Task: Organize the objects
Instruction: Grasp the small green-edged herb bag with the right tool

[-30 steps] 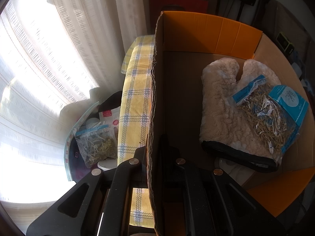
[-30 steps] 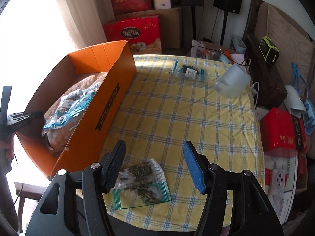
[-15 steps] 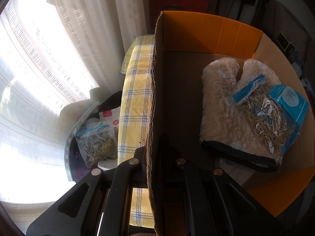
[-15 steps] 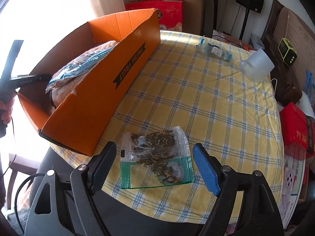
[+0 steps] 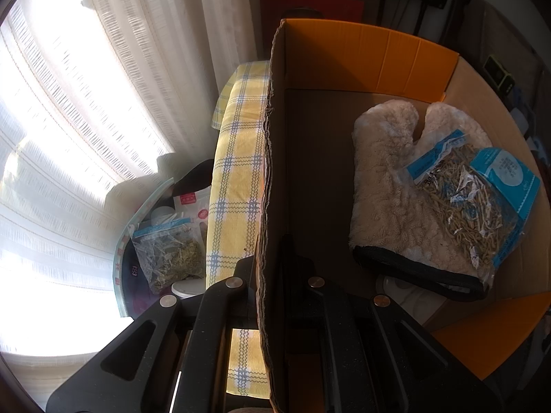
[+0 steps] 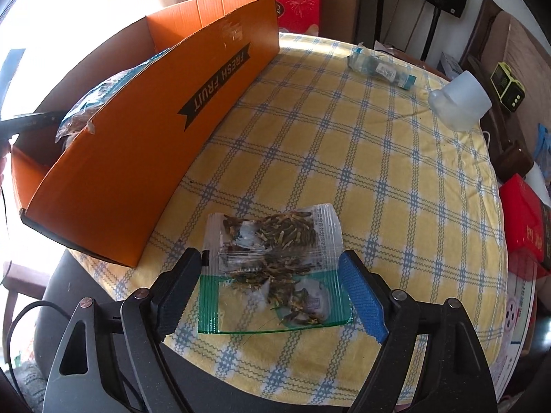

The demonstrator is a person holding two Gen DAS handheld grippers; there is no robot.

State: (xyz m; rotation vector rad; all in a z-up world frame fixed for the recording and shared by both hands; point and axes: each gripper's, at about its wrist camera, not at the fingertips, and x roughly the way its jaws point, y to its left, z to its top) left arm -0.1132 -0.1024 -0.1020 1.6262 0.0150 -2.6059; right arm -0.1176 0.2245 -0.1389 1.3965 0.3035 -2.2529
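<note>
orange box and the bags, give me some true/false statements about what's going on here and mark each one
1. The left gripper is clamped on the wall of the orange box. True.
2. The right gripper has closed on the small zip bag. False: its jaws stand open on either side of the bag, which lies flat on the checked tablecloth.
3. A fluffy mitt lies inside the box. True.
4. The box is empty apart from the mitt. False: a blue-labelled bag of dried strands rests on the mitt.
5. The translucent cup is inside the box. False: it lies on the tablecloth, on its side.
</note>
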